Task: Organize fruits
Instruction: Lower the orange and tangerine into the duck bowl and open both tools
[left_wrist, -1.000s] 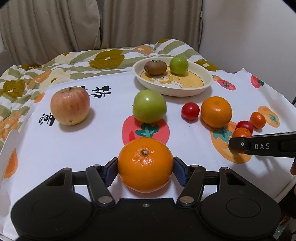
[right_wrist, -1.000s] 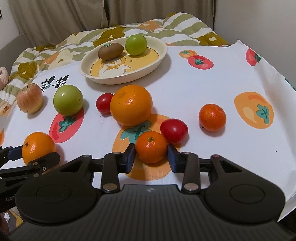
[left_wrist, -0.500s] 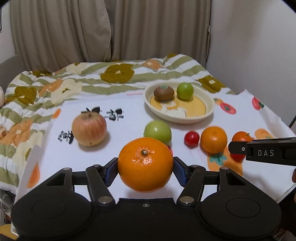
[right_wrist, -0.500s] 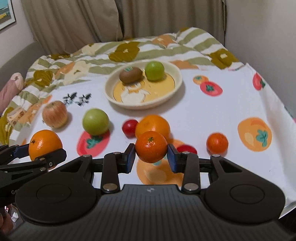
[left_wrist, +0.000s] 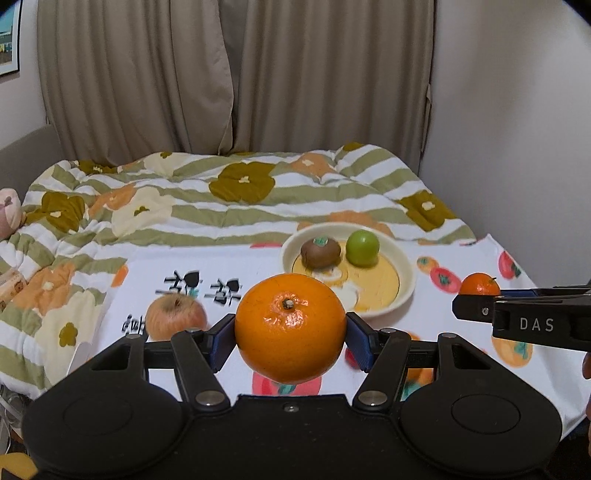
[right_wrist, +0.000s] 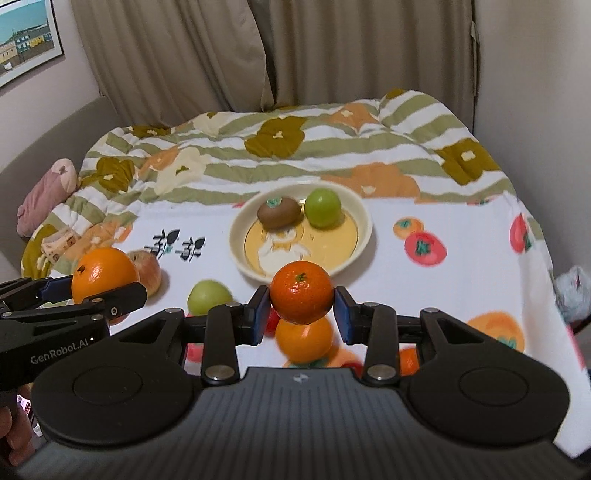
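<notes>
Two fruits are already seated in the cream bowl (right_wrist: 364, 236): a kiwi (right_wrist: 279, 213) and a small green fruit (right_wrist: 323, 208), lying side by side and seemingly touching. Two more are in transit. A large orange (left_wrist: 290, 328) is pinched between the fingers of the left gripper (left_wrist: 290, 338) and held clear above the fruit-print cloth (right_wrist: 461, 284), short of the bowl. A smaller mandarin (right_wrist: 301, 292) is pinched between the fingers of the right gripper (right_wrist: 301, 317), likewise lifted, with the bowl's near rim just behind it in that view.

Still on the cloth are a red-yellow apple (left_wrist: 175, 316), a green apple (right_wrist: 208, 302) and another orange (right_wrist: 304, 339) directly beneath the held mandarin. The task is therefore judged to be in its early-to-middle part: two pieces placed, two carried, several not yet touched.

Much of the near cloth is masked by the gripper bodies. Bits of red and orange are glimpsed between the fingers and housings in both views, but whether these are small tomatoes, mandarins or printed motifs cannot be told. The apple is motion-blurred in the left view. Only one edge of a pink soft object (right_wrist: 48, 192) on the quilt (left_wrist: 229, 199) is shown, and it cannot be identified. The bowl's printed floor is partly covered by the fruit.
</notes>
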